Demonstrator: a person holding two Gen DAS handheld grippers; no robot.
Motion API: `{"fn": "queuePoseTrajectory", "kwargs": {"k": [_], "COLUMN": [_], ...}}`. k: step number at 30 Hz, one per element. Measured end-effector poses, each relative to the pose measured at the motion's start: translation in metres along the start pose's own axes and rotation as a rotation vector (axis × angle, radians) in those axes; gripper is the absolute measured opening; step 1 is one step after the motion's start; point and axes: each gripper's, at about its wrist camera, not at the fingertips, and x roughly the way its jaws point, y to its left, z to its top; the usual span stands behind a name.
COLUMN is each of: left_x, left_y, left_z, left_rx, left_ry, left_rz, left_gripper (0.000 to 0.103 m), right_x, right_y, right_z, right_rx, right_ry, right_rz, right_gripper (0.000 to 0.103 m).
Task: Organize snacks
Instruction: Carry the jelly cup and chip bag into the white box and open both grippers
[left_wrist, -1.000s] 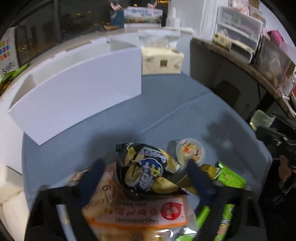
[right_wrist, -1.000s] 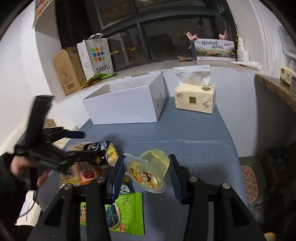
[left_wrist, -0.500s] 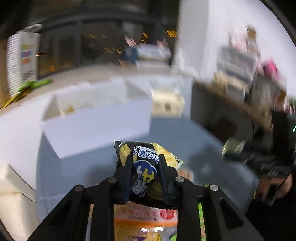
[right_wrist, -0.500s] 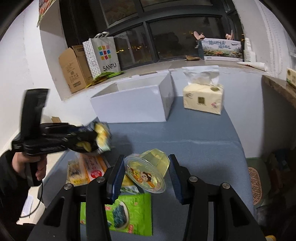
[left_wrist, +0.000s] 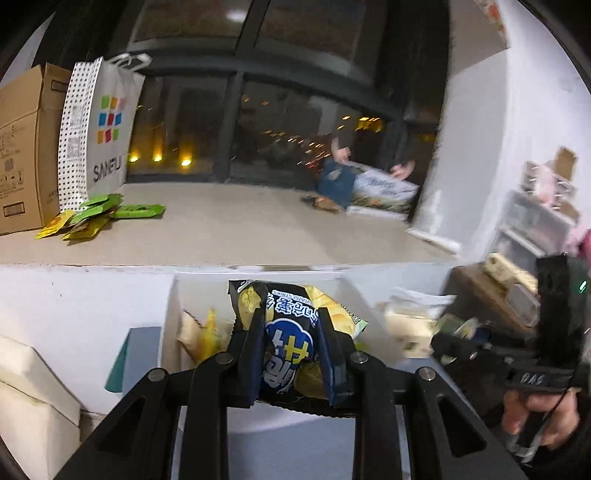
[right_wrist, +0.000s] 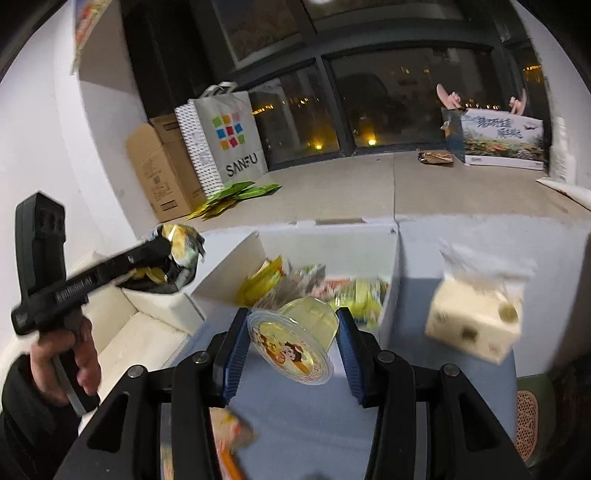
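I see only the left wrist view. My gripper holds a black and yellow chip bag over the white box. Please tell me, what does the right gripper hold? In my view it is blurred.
Observer: The right gripper is shut on a clear jelly cup with a cartoon lid, tilted toward the camera.
Operator: Is that cup already above the white box?
Observer: Not quite. It hangs just in front of the near wall of the white box, over the blue table.
Operator: What is inside the box on that side?
Observer: Several yellow and green snack packets lie there already.
Operator: How does my bag look from there?
Observer: The chip bag sits crumpled in the left gripper, to the left of the box's near corner.
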Motion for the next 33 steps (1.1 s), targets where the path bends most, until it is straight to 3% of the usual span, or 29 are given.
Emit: {"fn": "queuePoseTrajectory", "kwargs": {"k": [4,7,9,10,11,12,13,16,23,33], "left_x": [0.04,0.054,0.061,0.062,0.062,0.06,0.059,0.052,0.002,-0.112], "left_y": [0.016,0.03,0.041,0.046,0.049,0.053,0.057,0.06,0.049,-0.014], "left_z": [0.004,0.005,0.005,0.005,0.004,0.002,0.001,-0.003,-0.019,-0.084], "left_rx": [-0.014,-0.046,-0.09,-0.106,-0.115,-0.122,-0.131,-0.118,-0.074,0.03], "left_ry": [0.058,0.055,0.071,0.07,0.064,0.051,0.056,0.068,0.043,0.009], "left_rz": [0.04,0.083,0.097,0.116,0.116,0.11,0.108,0.128,0.096,-0.002], "left_gripper": [0.029,0.033,0.059,0.093,0.103,0.103,0.103,0.103,0.103,0.103], "right_x": [0.046,0.07,0.08,0.084,0.087,0.091,0.091,0.094,0.081,-0.001], "right_y": [-0.011,-0.02,-0.024,-0.026,-0.027,-0.03,-0.031,-0.035,-0.022,0.016], "right_z": [0.038,0.05,0.052,0.054,0.055,0.055,0.055,0.052,0.041,-0.01], "right_rx": [0.012,0.018,0.029,0.034,0.036,0.047,0.059,0.098,0.061,-0.075], "right_ry": [0.064,0.097,0.114,0.116,0.117,0.118,0.117,0.119,0.086,0.043], "right_rz": [-0.04,-0.054,-0.062,-0.053,-0.048,-0.069,-0.083,-0.124,-0.087,-0.027], "right_gripper": [0.05,0.05,0.05,0.052,0.059,0.09,0.103,0.103,0.103,0.103]}}
